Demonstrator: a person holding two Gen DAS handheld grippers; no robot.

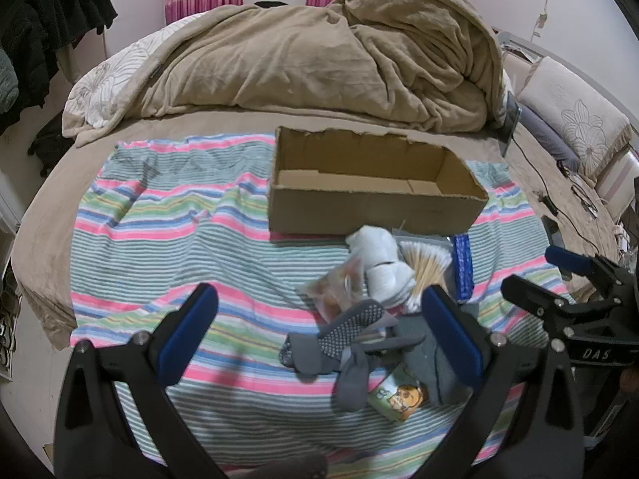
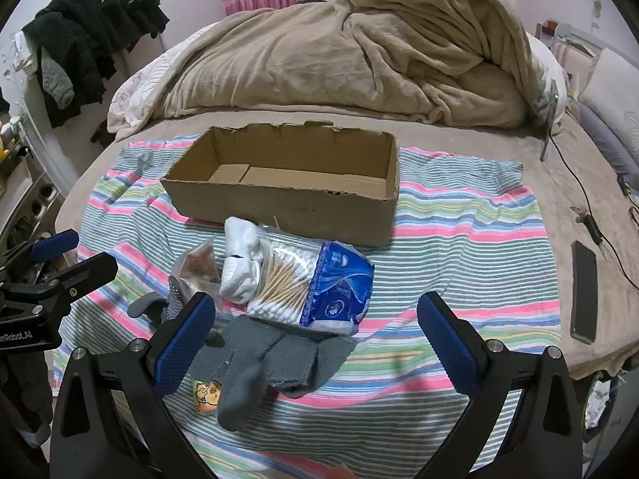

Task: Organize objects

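An empty open cardboard box [image 1: 371, 183] [image 2: 287, 183] sits on a striped cloth on the bed. In front of it lies a pile: white socks [image 1: 383, 267] [image 2: 239, 263], a bag of cotton swabs [image 1: 425, 265] [image 2: 283, 279], a blue tissue pack [image 2: 339, 283] [image 1: 463, 267], a clear snack bag [image 1: 339, 283] [image 2: 197, 265], grey socks [image 1: 351, 343] [image 2: 263, 359] and a small cartoon packet [image 1: 403, 397] [image 2: 205, 393]. My left gripper [image 1: 319, 335] is open and empty over the pile's near-left side. My right gripper [image 2: 315, 335] is open and empty above the grey socks and tissue pack.
A heaped beige blanket [image 1: 319, 60] [image 2: 359, 60] fills the bed behind the box. A phone [image 2: 584, 291] and cables [image 2: 587, 215] lie on the right of the bed. Dark clothes [image 2: 92, 36] hang at the left. Pillows [image 1: 575, 115] stand at the right.
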